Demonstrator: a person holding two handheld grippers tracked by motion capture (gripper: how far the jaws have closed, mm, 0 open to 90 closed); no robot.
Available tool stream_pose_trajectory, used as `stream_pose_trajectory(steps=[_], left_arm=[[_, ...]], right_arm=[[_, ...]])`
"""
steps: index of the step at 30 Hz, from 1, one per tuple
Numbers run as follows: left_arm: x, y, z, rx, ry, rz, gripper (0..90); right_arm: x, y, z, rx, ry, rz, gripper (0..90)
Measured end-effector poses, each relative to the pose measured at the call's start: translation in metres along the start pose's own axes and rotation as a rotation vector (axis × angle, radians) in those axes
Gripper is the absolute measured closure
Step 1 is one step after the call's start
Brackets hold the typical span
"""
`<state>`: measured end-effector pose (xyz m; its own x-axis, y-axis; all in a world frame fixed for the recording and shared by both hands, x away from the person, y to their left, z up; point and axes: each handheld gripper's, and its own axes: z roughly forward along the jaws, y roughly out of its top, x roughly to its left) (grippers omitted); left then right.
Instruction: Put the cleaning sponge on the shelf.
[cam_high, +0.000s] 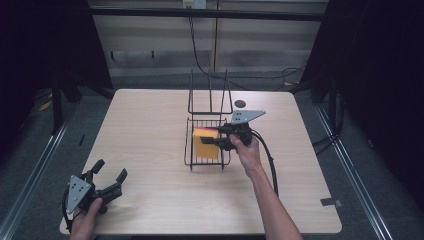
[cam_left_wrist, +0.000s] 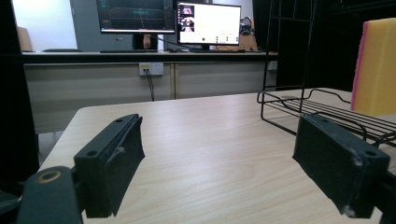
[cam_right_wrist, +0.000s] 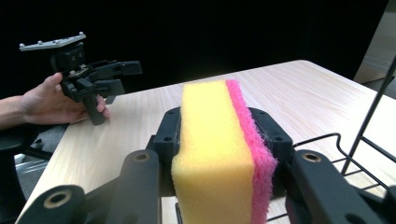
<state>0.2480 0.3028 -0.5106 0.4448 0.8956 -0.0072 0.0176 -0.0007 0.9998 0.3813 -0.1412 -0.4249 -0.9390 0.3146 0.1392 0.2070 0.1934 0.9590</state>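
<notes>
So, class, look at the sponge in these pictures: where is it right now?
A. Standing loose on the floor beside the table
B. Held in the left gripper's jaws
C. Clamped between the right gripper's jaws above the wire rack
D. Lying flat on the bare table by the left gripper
C: the right gripper has its jaws pressed on both faces of the yellow and pink sponge, over the wire rack; the left gripper is open by the table's corner.

Two matte black hand-held grippers, left gripper (cam_high: 111, 177) and right gripper (cam_high: 214, 136), each with blocky screw-holed jaws, a grey three-cornered plate on top and a black trailing cable; forearms unsleeved.
</notes>
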Motion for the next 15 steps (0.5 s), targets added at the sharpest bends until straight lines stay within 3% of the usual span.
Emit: stream_pose_trajectory(steps=[15], left_arm=[[0.000, 0.000, 0.000, -0.002, -0.003, -0.005, 15.6]], right_arm=[[-0.009, -0.013, 0.009, 0.027, -0.002, 0.016, 59.4]])
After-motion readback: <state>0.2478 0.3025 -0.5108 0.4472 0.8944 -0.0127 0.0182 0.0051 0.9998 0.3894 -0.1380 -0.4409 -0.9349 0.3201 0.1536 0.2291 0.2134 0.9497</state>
